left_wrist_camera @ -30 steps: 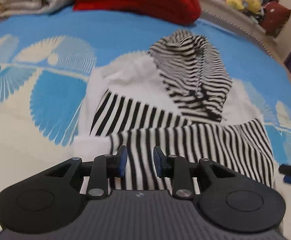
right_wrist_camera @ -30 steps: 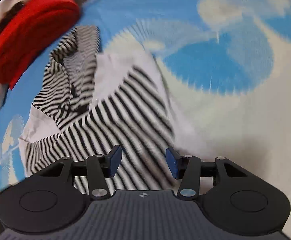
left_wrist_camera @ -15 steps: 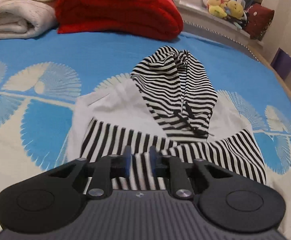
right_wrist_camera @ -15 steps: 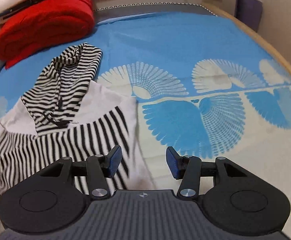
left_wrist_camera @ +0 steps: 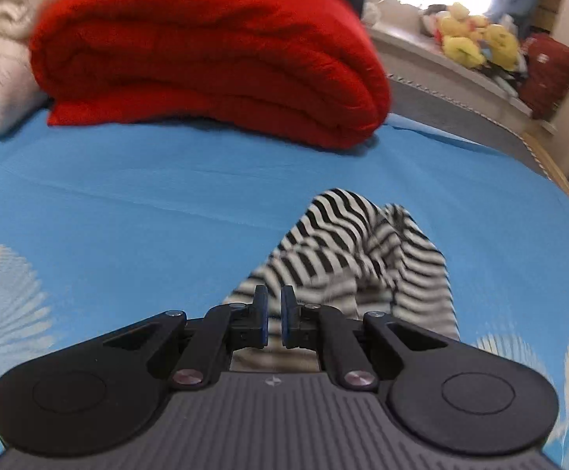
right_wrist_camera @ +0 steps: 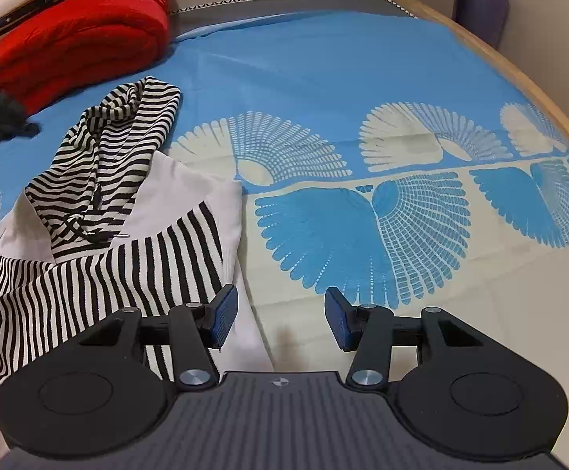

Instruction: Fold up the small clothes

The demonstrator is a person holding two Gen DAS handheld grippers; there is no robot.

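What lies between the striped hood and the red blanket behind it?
Only bare blue sheet separates the striped hood from the red blanket. The left wrist view shows it; the right wrist view agrees.

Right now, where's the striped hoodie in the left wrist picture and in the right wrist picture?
Left wrist: the striped hoodie sits lower center-right, bunched just ahead of the left claw.
Right wrist: the striped hoodie lies on the left side, spread flat, hood pointing up.
Shared landmark: the folded red blanket, at the top in both views, beyond the hood.
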